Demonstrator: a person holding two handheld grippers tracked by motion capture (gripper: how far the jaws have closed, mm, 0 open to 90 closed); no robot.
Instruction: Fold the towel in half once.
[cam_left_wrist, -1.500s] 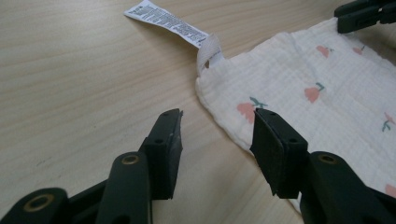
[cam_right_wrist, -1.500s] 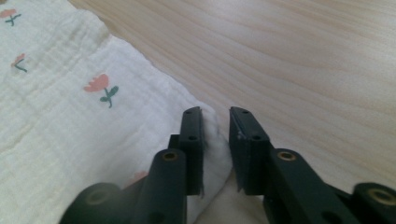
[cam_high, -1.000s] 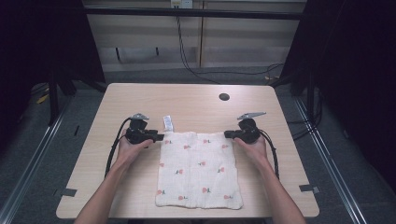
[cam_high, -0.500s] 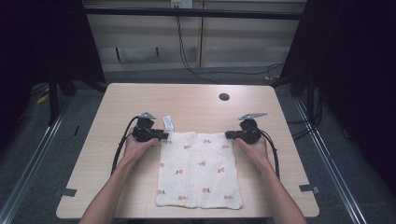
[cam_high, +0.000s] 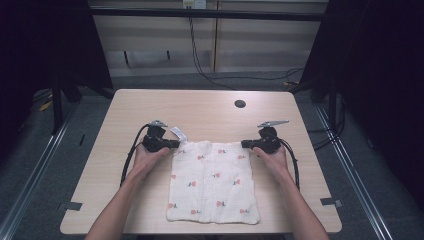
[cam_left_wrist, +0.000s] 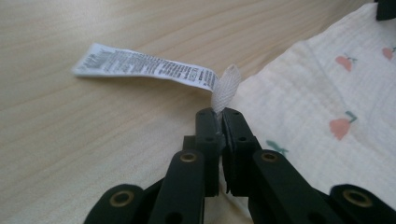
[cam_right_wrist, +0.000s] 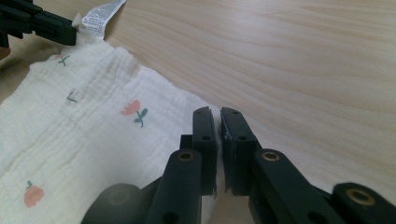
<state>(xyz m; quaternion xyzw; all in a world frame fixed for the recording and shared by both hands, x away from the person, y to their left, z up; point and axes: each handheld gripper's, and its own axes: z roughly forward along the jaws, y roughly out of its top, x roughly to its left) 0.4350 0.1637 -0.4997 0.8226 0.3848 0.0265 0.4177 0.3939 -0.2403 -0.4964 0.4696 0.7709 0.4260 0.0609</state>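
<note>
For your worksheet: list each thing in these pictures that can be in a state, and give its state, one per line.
cloth: spread flat on the table, both far corners pinched.
care label: lying flat on the wood at the cloth's corner.
left gripper: jaws have just been closing, now shut on the cloth's corner.
right gripper: shut on the cloth's other far corner.
table: bare wood beyond the cloth, one dark round hole.

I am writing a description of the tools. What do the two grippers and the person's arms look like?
Both the left gripper and the right gripper are black, each with two flat, blocky jaws on arms joined by brass-coloured rivets. A grey three-cornered plate sits on top of each, and a black cable trails back from each. The forearms are bare, with no sleeves visible.
</note>
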